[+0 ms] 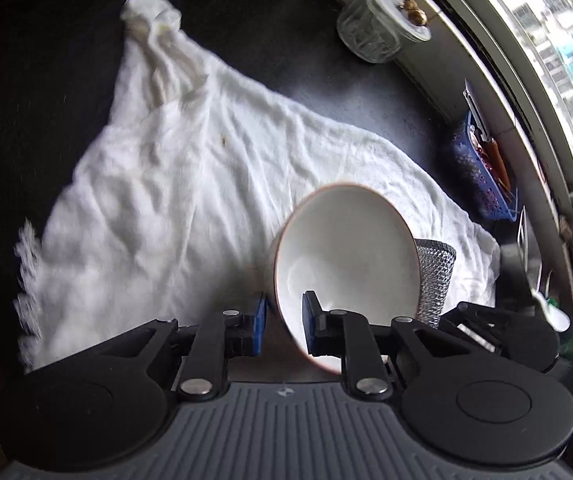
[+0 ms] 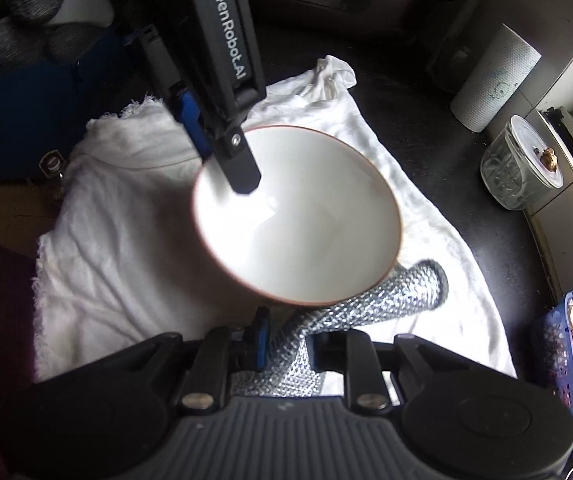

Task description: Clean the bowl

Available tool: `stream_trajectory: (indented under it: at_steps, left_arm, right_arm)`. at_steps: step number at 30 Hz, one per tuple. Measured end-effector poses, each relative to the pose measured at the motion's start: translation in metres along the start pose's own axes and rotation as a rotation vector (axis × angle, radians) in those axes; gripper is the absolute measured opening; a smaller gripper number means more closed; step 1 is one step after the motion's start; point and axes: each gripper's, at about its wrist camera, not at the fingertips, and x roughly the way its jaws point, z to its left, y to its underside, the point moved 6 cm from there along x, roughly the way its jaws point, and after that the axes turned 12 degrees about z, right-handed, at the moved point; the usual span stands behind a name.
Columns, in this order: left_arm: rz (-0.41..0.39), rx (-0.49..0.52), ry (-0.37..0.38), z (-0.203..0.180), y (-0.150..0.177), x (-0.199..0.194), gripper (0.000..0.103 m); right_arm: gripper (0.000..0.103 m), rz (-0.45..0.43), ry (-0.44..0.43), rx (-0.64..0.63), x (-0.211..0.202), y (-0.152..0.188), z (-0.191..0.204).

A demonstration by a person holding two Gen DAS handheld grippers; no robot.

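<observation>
A white bowl [image 1: 346, 256] with a thin brown rim is held tilted above a white towel [image 1: 190, 184]. My left gripper [image 1: 284, 326] is shut on the bowl's rim, one blue pad inside and one outside. It also shows in the right wrist view [image 2: 222, 160], clamped on the far left rim of the bowl [image 2: 306, 224]. My right gripper [image 2: 286, 350] is shut on a silver mesh scrubbing cloth [image 2: 370, 300], which hangs under the bowl's near edge. The cloth also shows in the left wrist view [image 1: 434, 276], behind the bowl.
The towel [image 2: 126, 280] lies spread on a dark counter [image 1: 306, 60]. A glass jar with a lid [image 2: 522, 168] and a paper towel roll [image 2: 494, 80] stand at the back right. A blue basket [image 2: 562, 364] with utensils sits by the window ledge.
</observation>
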Motion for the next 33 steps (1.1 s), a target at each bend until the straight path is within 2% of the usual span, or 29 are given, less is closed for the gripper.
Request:
stream_trajectory:
  at_steps: [7,16,22,23,24,26,33]
  left_arm:
    - [-0.017,-0.04,0.004,-0.008,0.01,0.004,0.019]
    - [-0.043,0.186,-0.188,-0.018,-0.019,-0.009,0.022]
    - [-0.041,0.341,-0.21,-0.023,-0.05,-0.011,0.022]
    - [-0.035,0.348,-0.198,-0.023,-0.051,-0.01,0.016]
    - [-0.026,0.345,-0.184,-0.022,-0.05,-0.01,0.012]
    - [-0.027,0.319,-0.17,-0.018,-0.047,-0.008,0.011]
    - [-0.035,0.102,-0.091,-0.003,-0.023,-0.008,0.011]
  right_arm:
    - [0.02,-0.015,-0.015,-0.008,-0.003,0.002,0.012]
    - [0.019,-0.025,0.025,0.042,-0.006,0.0,-0.025]
    - [0.019,-0.017,0.043,0.045,-0.003,-0.004,-0.042]
    - [0.019,-0.014,0.041,0.041,-0.002,-0.005,-0.042]
    - [0.019,-0.011,0.041,0.036,-0.001,-0.006,-0.041]
    - [0.019,-0.005,0.034,0.03,0.002,-0.006,-0.038]
    - [0.022,0.009,0.001,0.013,0.007,-0.005,-0.014]
